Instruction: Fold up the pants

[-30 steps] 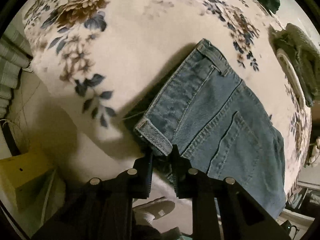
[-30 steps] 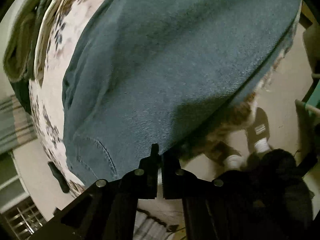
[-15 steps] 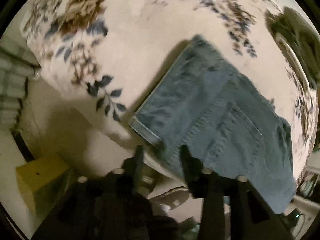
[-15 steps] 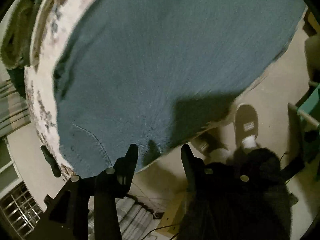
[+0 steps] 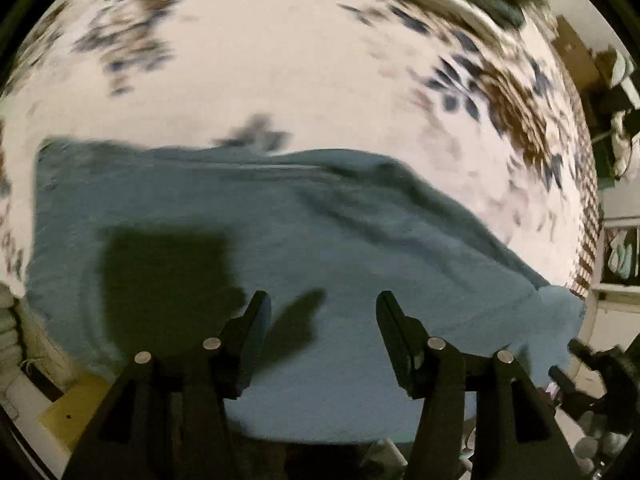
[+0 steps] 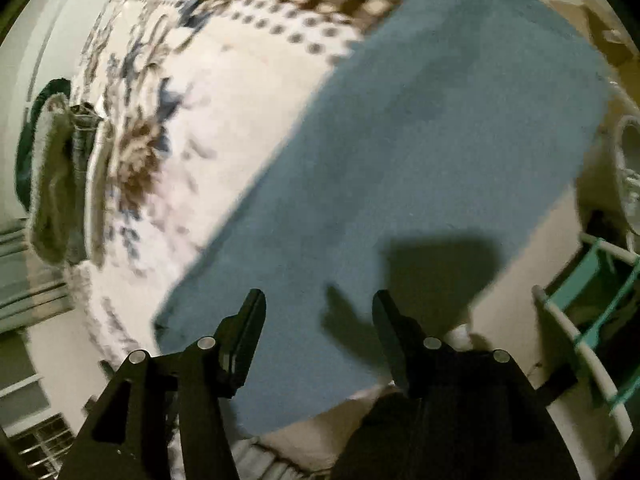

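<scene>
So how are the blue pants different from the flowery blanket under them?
The pants are one plain blue colour; the blanket is cream with brown and dark blue flowers. The pants lie on top and hide part of the blanket, while the blanket spreads out much wider around them. The pants also show soft ridges, and the blanket looks smoother. Both are cloth lying flat on the bed, and neither open gripper is holding them.

The left gripper (image 5: 320, 308) was matte black, its two tapered fingers (image 5: 252, 320) each carrying round silver screw heads toward six o'clock. The right gripper (image 6: 318, 306) looked the same, with black angular arms, though blur softened the detail.
</scene>
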The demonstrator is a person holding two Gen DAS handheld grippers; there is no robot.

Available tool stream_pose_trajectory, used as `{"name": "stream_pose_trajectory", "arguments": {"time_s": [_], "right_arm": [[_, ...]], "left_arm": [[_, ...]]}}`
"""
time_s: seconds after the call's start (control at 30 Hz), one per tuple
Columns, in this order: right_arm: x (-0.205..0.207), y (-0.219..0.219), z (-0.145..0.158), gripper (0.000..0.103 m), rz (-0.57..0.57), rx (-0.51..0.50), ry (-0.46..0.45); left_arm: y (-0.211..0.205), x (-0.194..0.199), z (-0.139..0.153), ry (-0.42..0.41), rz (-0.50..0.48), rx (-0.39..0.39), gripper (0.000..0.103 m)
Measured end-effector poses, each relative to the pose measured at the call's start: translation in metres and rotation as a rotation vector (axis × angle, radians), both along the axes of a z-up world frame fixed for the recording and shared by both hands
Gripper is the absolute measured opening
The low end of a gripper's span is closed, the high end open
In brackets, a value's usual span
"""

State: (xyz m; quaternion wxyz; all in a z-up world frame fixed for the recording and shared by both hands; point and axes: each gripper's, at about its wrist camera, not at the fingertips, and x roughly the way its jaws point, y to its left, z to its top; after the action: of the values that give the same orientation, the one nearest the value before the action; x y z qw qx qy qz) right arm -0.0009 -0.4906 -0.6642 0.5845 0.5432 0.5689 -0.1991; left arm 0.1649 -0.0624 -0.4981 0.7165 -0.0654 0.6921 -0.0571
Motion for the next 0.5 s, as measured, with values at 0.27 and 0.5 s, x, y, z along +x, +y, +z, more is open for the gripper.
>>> {"name": "stream_pose_trajectory", "arguments": {"time_s": [0.27,0.5], "right_arm": [[0.129,0.029,-0.045,0.058,0.251,0.178,-0.111],[0.059,-0.024,-0.07,0.052,0.285,-0.007,0.16]], "left_arm": [[-0.056,0.028,-0.014,-0.029,-0.093,0.102,0.052],[-0.021,0.029,-0.03,-0.005,-0.092,0.094,0.052]]}}
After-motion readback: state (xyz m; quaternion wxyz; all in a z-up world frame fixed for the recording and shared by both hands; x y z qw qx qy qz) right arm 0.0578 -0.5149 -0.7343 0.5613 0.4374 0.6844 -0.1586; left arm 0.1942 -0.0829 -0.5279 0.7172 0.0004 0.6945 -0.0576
